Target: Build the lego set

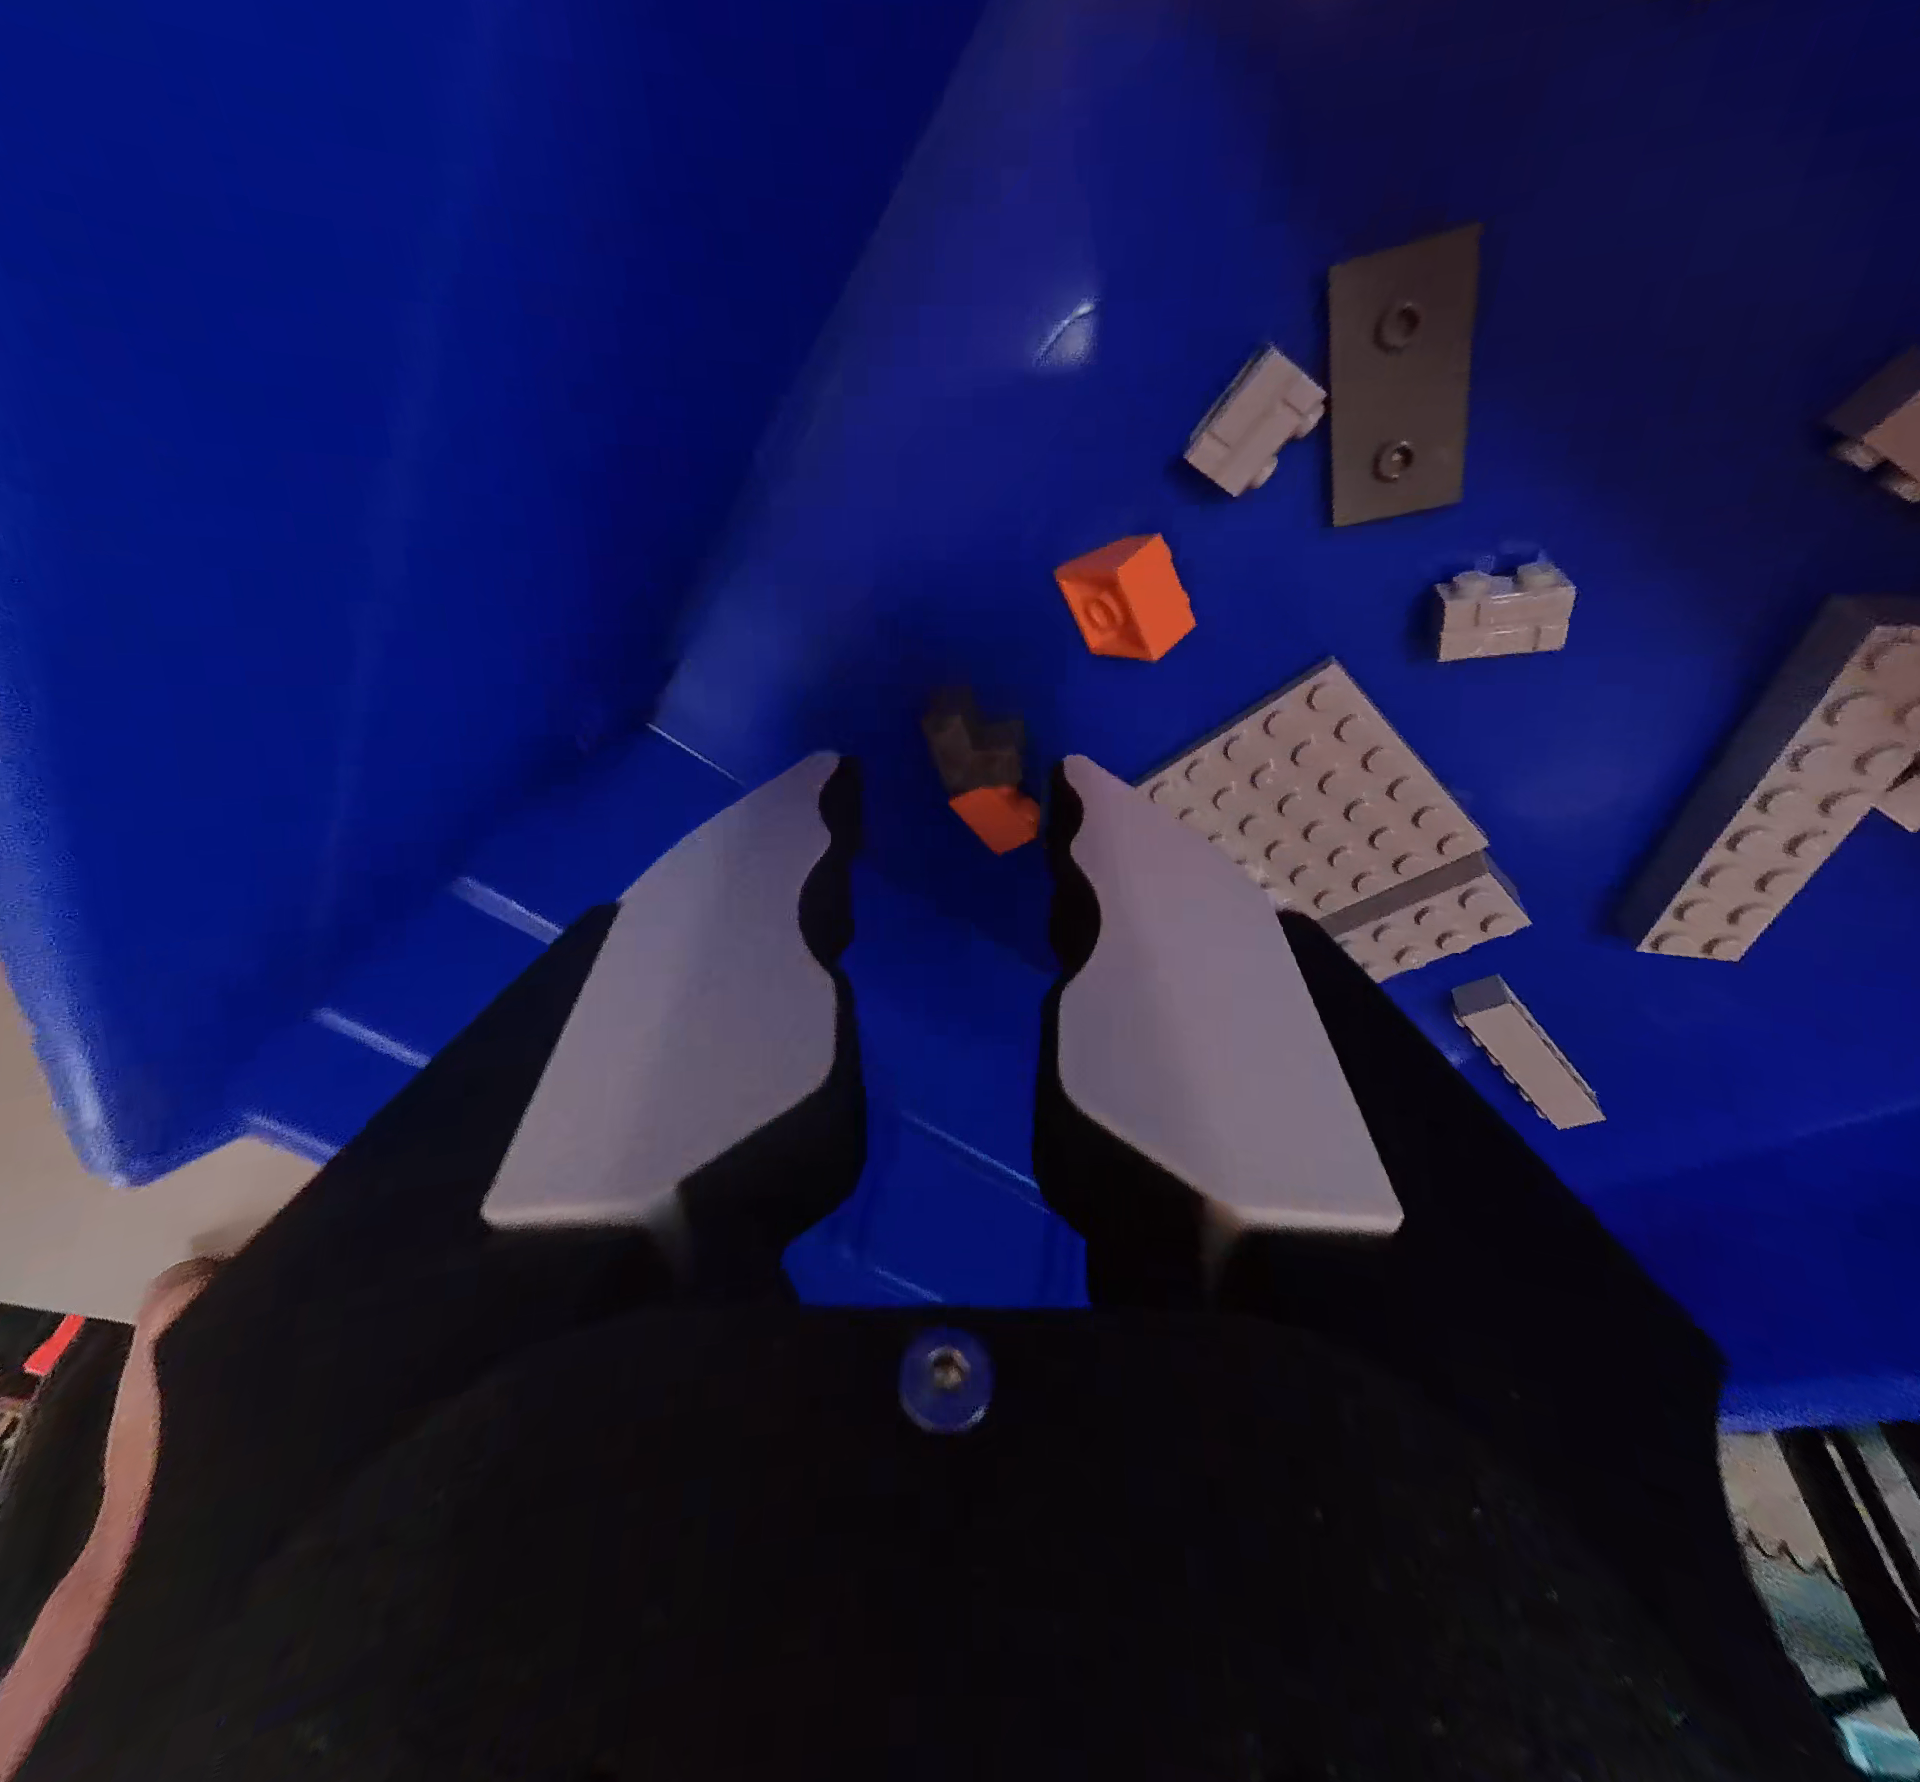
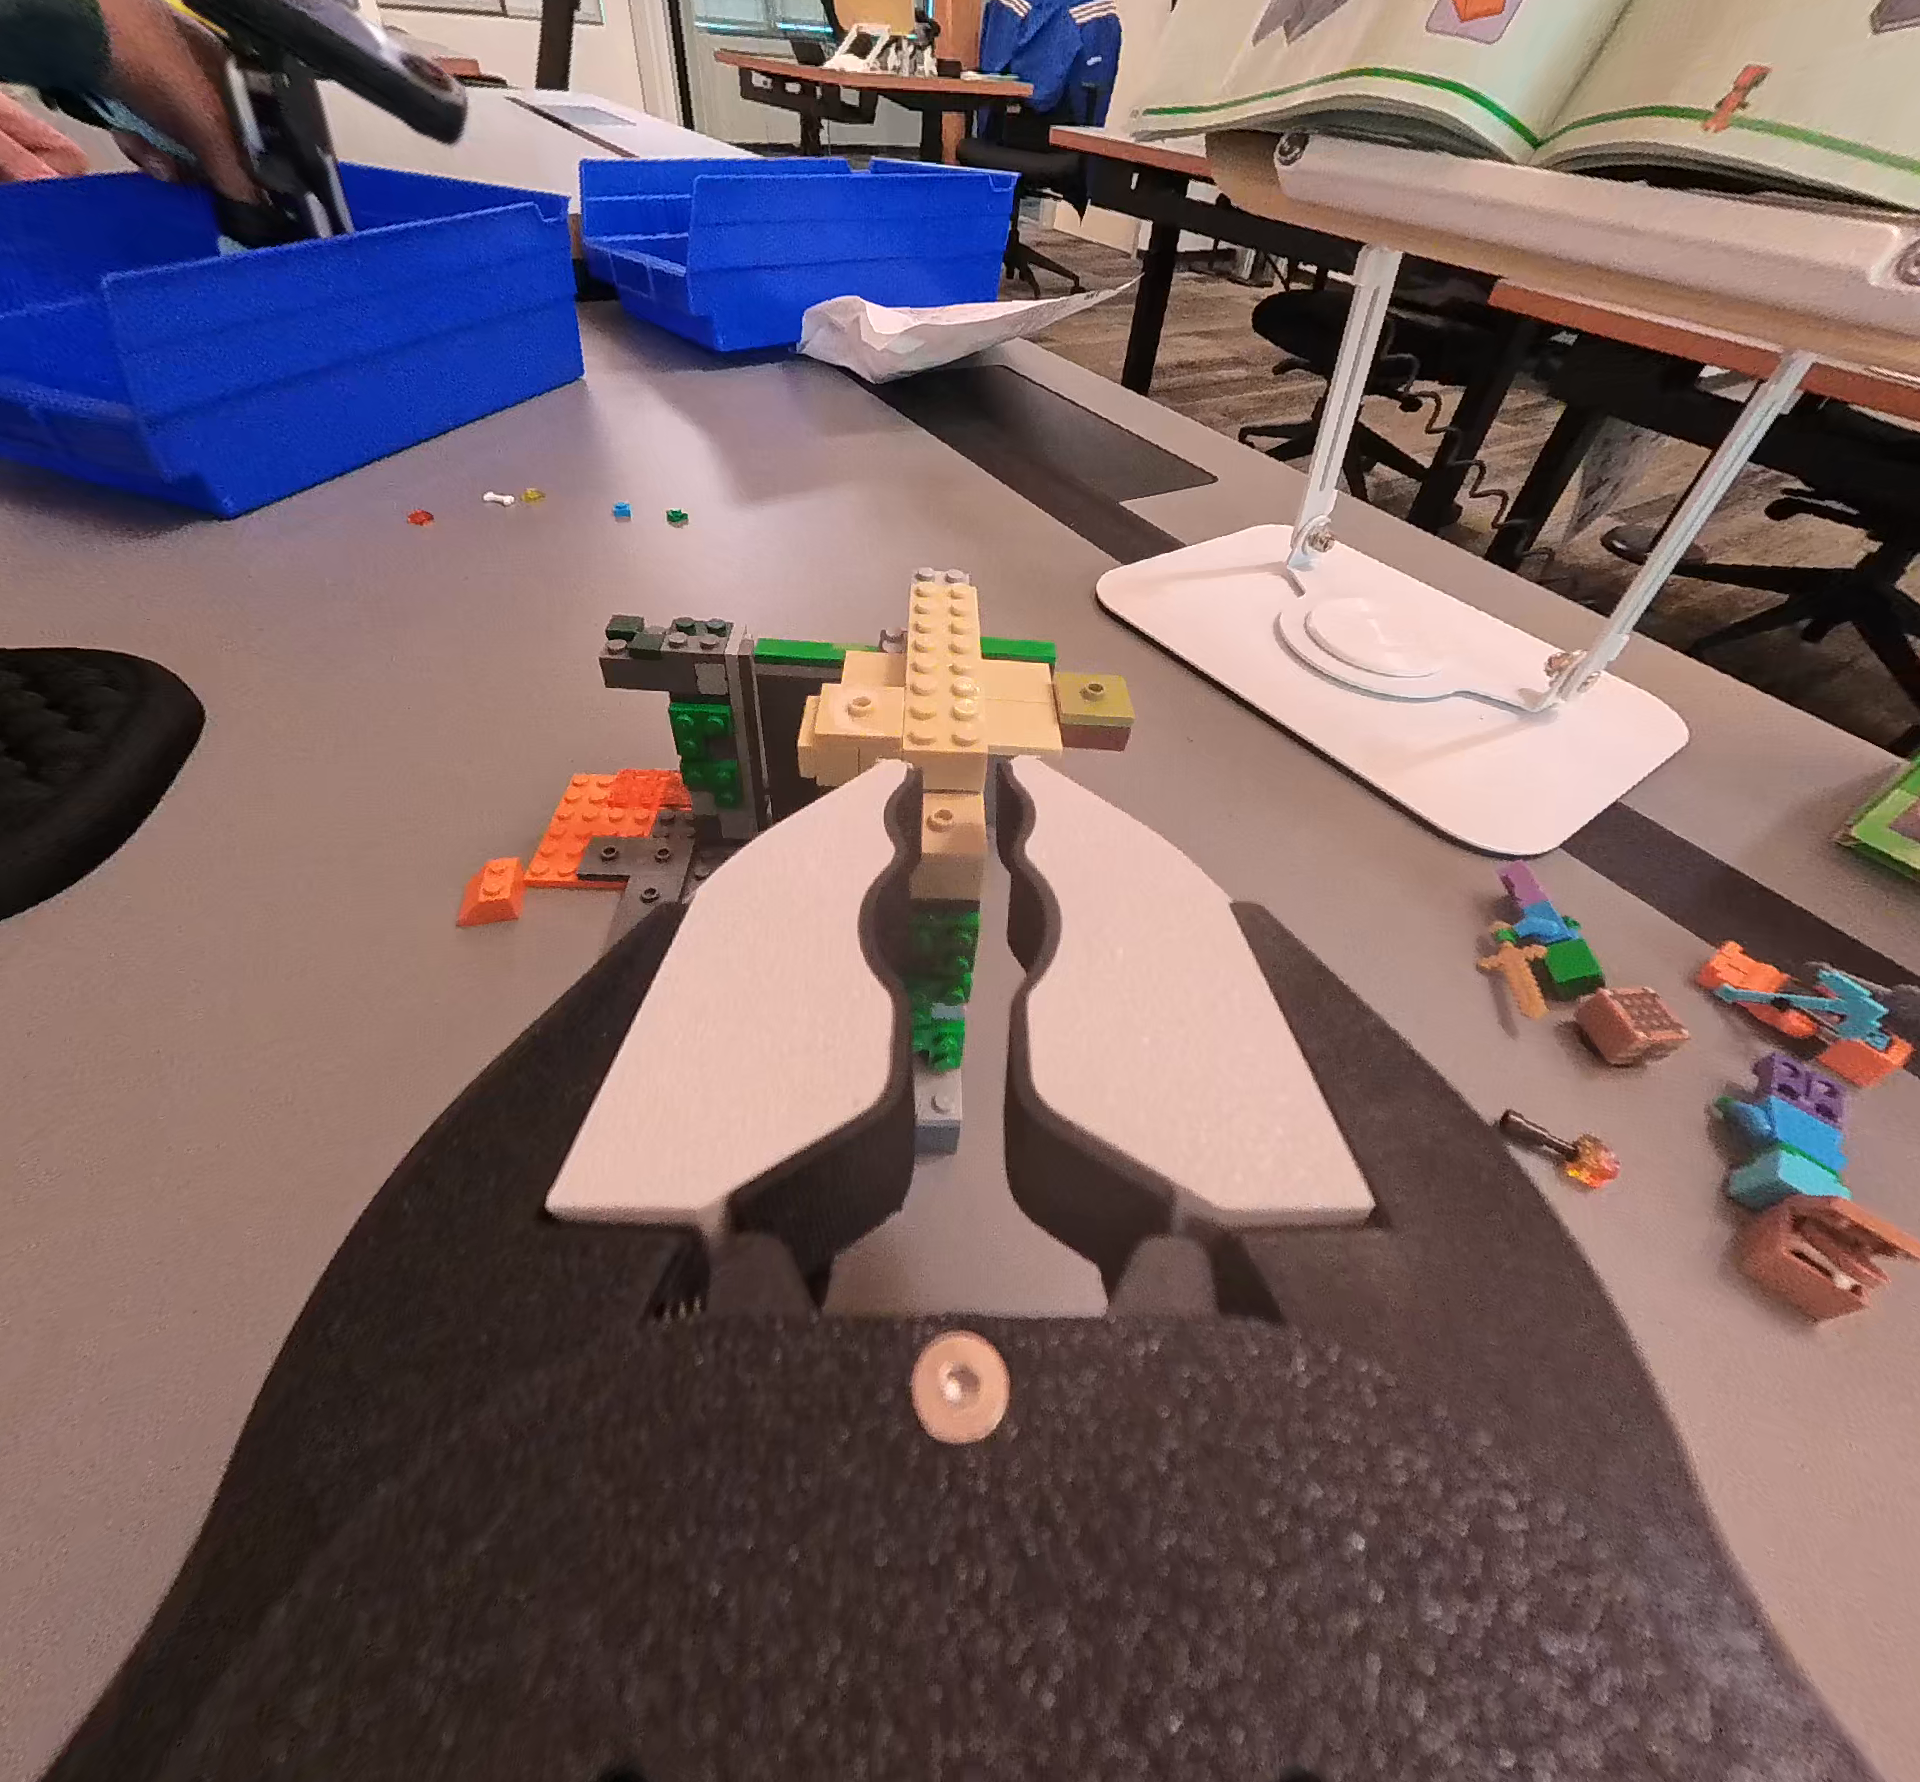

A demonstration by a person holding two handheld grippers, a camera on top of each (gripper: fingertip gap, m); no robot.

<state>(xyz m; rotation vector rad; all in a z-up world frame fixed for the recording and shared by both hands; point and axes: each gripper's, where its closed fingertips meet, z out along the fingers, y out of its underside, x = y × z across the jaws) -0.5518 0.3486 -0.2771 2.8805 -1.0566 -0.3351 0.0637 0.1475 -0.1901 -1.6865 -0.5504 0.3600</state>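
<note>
Blue bin [image 1: 520,382] holds loose grey pieces [image 1: 1340,818] where the left claw [image 1: 951,797] hangs spread beside an orange brick [image 1: 1124,597], while the right claw [image 2: 951,776] pinches the lego build [image 2: 935,704] on the counter [image 2: 312,797].

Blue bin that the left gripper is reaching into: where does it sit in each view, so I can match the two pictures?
Left wrist view: the blue bin fills most of the frame; its floor holds grey plates and an orange brick, and the left gripper is open inside it.
Right wrist view: same bin at the upper left, on the grey table.
Shared landmark: the left gripper, dipping into that bin.
</note>
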